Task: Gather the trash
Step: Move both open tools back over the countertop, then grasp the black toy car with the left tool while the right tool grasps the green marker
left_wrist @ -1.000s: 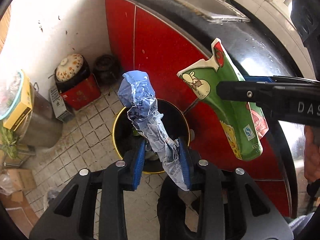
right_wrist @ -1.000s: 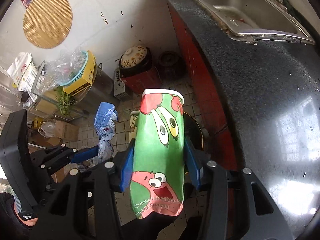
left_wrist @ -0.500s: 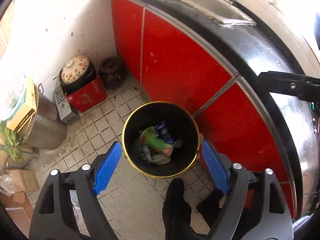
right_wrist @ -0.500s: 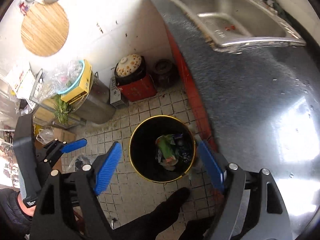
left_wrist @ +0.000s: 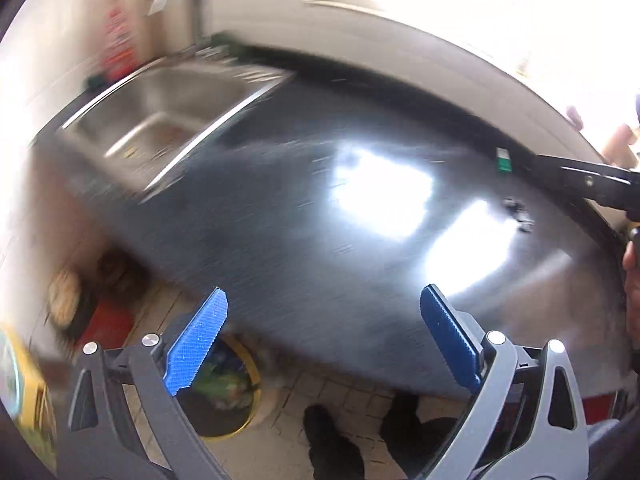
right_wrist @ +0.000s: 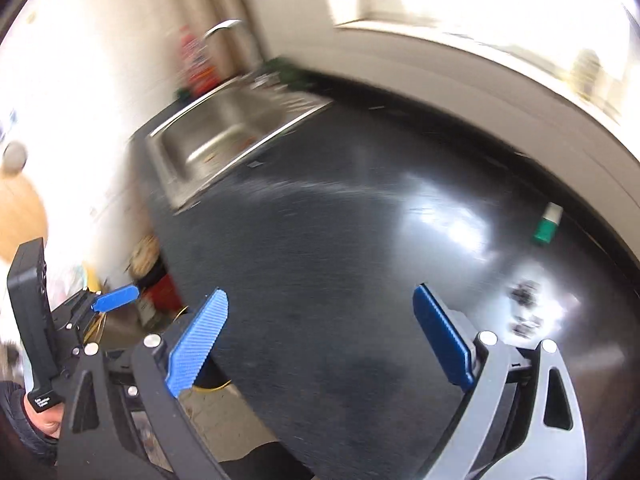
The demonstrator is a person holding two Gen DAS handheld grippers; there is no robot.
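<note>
Blue-padded left tongs and right tongs, both mine, opening wide, nothing between; below them dark counter, green-white packet near far edge.

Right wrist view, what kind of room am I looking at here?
Most likely a home kitchen: a stainless steel sink with a curved tap set into a dark stone counter, beneath a bright window.

Dark speckled stone countertop, glossy, window glare at centre-right. Stainless steel sink basin set into it at ten o'clock. Small green-and-white carton at two o'clock; small crumpled dark scrap at three o'clock, blurred.
</note>
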